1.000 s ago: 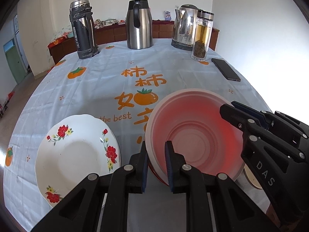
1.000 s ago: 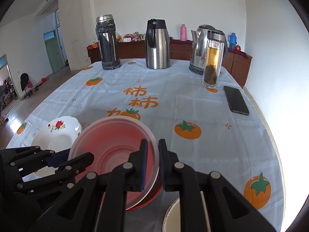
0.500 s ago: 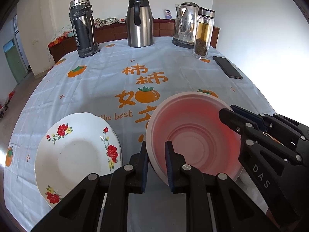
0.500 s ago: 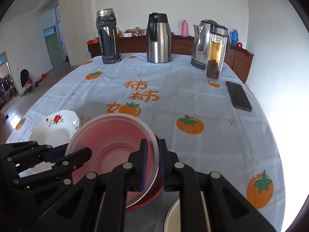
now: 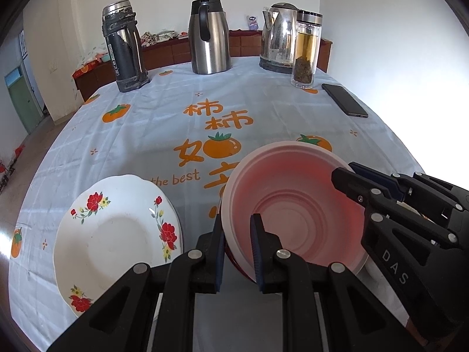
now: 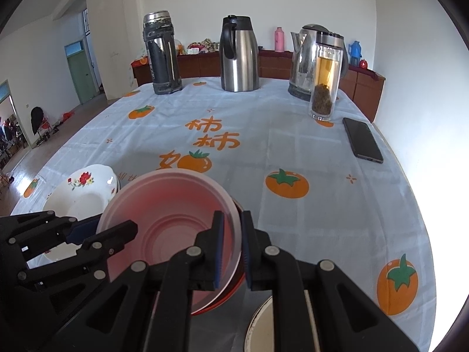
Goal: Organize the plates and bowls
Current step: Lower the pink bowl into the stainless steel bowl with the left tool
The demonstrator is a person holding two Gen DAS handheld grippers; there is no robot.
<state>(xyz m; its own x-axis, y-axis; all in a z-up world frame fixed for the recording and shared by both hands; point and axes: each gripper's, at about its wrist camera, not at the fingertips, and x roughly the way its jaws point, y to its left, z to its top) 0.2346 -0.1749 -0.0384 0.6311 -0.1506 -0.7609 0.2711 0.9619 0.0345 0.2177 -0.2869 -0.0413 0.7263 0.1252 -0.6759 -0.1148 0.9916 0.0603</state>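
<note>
A pink plastic bowl (image 5: 293, 199) is gripped from two sides. My left gripper (image 5: 236, 234) is shut on its near rim, one pad inside and one outside. My right gripper (image 6: 232, 228) is shut on the opposite rim and shows in the left wrist view as the black fingers (image 5: 351, 182) at the right. A red bowl's rim (image 6: 234, 281) peeks out under the pink bowl (image 6: 170, 205); I cannot tell if they touch. A white floral plate (image 5: 117, 234) lies on the tablecloth to the left, also seen as the white floral plate (image 6: 79, 193) in the right wrist view.
At the table's far side stand a dark thermos (image 5: 124, 47), a steel jug (image 5: 209, 35), a kettle (image 5: 277, 35) and a glass tea bottle (image 5: 306, 50). A phone (image 6: 363, 140) lies at the right edge. Another dish rim (image 6: 258, 322) shows at the bottom.
Both grippers keep the same hold on the pink bowl. The right wrist view has shifted only slightly; the plate and far objects stay put.
</note>
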